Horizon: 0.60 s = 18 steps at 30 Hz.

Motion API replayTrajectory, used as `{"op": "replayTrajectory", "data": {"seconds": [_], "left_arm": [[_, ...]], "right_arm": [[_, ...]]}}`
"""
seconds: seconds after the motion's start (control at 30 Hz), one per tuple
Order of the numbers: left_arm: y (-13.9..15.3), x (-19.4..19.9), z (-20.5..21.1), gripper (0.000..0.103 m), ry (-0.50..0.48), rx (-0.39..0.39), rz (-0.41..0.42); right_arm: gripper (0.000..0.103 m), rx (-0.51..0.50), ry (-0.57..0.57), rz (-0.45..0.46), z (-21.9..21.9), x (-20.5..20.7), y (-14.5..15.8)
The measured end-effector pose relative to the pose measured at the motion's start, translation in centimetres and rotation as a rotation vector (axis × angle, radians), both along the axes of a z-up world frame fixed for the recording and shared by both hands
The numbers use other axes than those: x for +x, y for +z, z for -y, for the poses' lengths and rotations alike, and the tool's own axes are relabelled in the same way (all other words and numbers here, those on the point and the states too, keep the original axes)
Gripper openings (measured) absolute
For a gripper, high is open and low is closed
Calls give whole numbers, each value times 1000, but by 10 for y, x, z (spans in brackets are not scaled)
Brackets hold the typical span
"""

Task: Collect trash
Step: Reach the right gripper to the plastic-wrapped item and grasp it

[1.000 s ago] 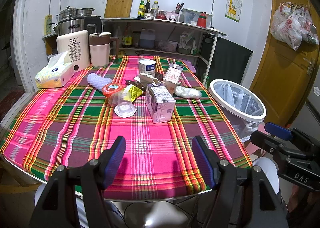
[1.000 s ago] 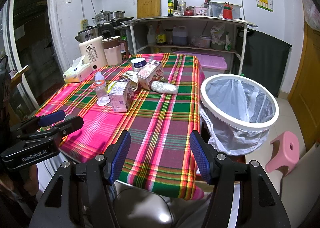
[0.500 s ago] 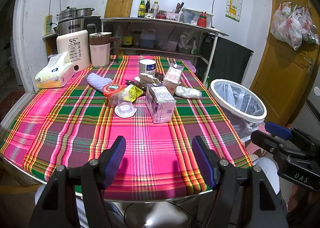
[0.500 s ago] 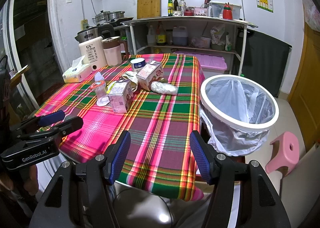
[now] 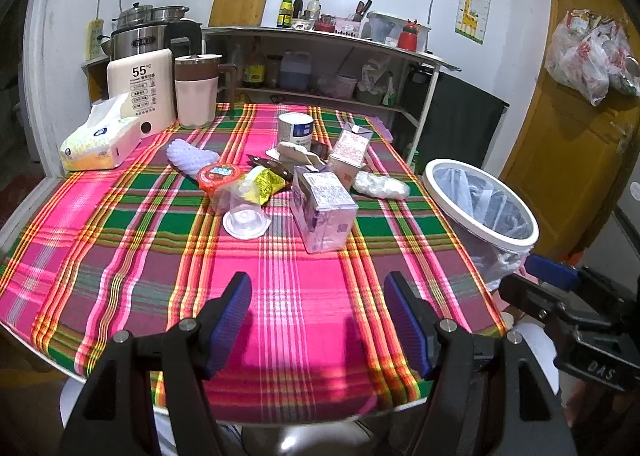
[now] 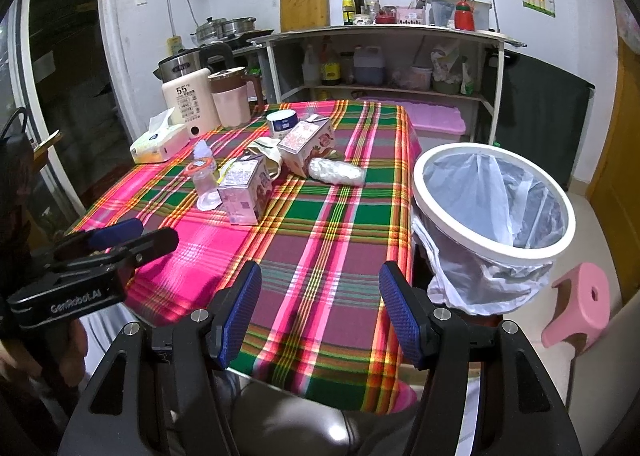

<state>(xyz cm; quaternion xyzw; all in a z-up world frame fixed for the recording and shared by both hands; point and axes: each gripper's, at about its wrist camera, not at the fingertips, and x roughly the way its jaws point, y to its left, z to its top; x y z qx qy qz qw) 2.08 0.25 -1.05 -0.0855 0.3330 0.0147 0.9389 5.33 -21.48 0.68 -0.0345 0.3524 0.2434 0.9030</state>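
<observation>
Plaid cloth in pink and green covers the bench (image 5: 120, 256), which fills most of the room ahead. Just beside its right edge stands a white-rimmed trash bin (image 6: 492, 252) lined with a clear plastic bag, with a pink stool (image 6: 580, 304) on the floor near it. Both tools hover over the bench's near edge: the left gripper (image 5: 316, 320) has its blue pads spread wide with nothing between them, and the right gripper (image 6: 320, 312) is spread the same way, also holding nothing. The trash lies clustered mid-bench, well apart from both: a purple carton (image 5: 324, 208), a pink carton (image 6: 306, 144) behind it, a crumpled clear wrapper (image 6: 336, 172) nearest the bin, a clear plastic bottle (image 6: 206, 184), and a yellow snack packet (image 5: 264, 182).
</observation>
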Motion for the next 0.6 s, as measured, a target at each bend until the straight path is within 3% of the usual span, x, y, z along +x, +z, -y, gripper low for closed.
{"op": "replayTrajectory", "data": {"seconds": [0.6], "left_arm": [[-5,74,0,70,-10,-31,-21]], "right_arm": [[62,-63,57,-5,-17,65,-15]]}}
